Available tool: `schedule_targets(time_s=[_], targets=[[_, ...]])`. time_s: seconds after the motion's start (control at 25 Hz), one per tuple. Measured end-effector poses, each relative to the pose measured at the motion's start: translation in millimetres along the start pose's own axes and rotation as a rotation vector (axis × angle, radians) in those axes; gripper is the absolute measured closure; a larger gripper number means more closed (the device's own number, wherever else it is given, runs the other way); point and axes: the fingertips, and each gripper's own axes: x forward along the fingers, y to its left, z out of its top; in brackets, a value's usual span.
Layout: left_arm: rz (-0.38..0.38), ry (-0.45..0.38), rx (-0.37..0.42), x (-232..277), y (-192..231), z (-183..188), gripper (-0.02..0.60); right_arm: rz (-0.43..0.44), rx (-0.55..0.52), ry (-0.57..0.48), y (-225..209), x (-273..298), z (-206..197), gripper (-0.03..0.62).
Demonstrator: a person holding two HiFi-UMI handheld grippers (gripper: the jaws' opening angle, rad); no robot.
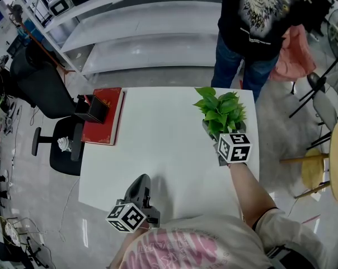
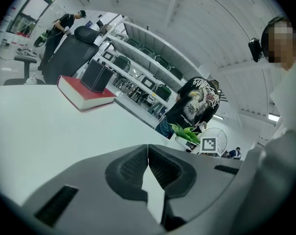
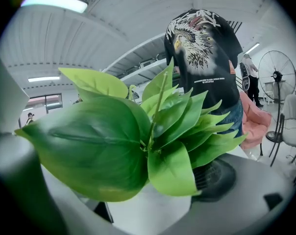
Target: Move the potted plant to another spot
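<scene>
The potted plant, green leaves in a small white pot, is near the far right corner of the white table. My right gripper is shut on the pot. In the right gripper view the leaves fill the frame and the white pot sits between the jaws. Whether the pot rests on the table or hangs above it, I cannot tell. My left gripper lies at the table's near edge, shut and empty, with its pads pressed together. From there the plant shows far off.
A red book with a black box on it lies at the table's left edge. A person in a black printed shirt stands just beyond the far right corner. A black office chair is left, wooden stools right.
</scene>
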Motion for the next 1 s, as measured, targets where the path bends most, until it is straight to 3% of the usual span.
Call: schedule_targets(time_s=[1.0], targets=[[-0.001, 0.002, -0.03, -9, 16, 1, 0.557, -0.057, -0.033, 0.022, 4, 1, -7, 0.063]])
